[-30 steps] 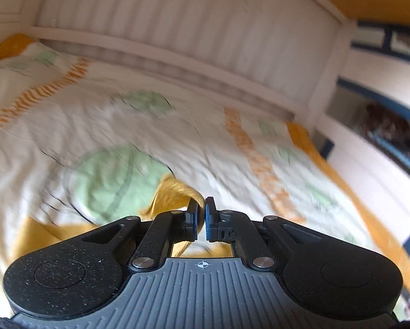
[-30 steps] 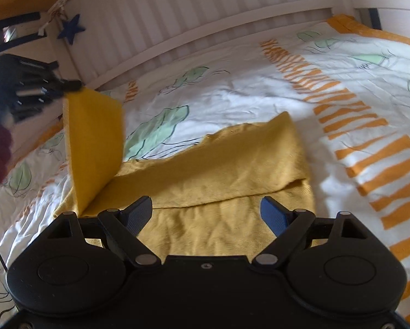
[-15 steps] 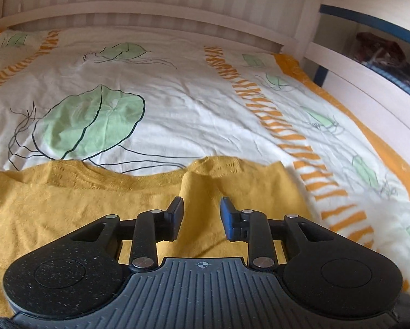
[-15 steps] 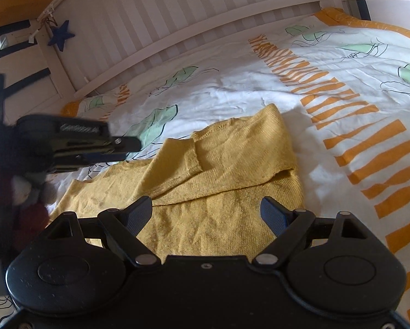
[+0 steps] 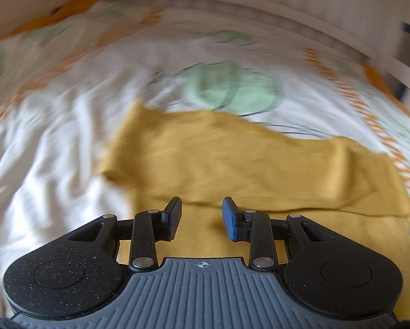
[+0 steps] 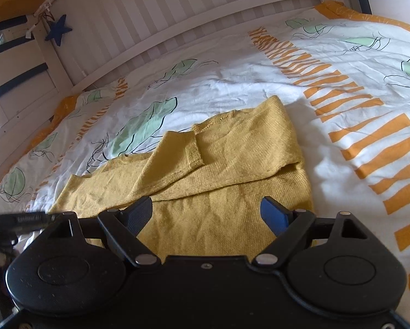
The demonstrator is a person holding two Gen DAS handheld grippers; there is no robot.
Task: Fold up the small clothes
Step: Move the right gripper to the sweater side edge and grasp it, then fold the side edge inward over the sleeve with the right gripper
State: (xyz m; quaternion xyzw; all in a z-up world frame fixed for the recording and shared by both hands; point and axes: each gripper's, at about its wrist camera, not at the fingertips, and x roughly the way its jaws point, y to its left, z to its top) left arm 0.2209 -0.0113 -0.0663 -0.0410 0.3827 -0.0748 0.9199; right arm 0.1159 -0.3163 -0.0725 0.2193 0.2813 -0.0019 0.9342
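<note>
bedspread (image 6: 232,87): white, leaf and orange-stripe print | yellow top (image 6: 227,164): lies flat on bedspread, sleeves folded across body | right gripper (image 6: 206,215): jaws wide apart, empty, over hem | left gripper (image 5: 202,216): jaws apart, empty; view blurred

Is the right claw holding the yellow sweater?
No, the right claw is open and empty, hovering above the yellow sweater lying on the bedsheet.

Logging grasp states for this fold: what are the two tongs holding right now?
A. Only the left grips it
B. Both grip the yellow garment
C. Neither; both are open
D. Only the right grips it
C: the left tongs and right tongs both stand open with nothing between their fingers, above the yellow garment lying on the bedspread.
</note>
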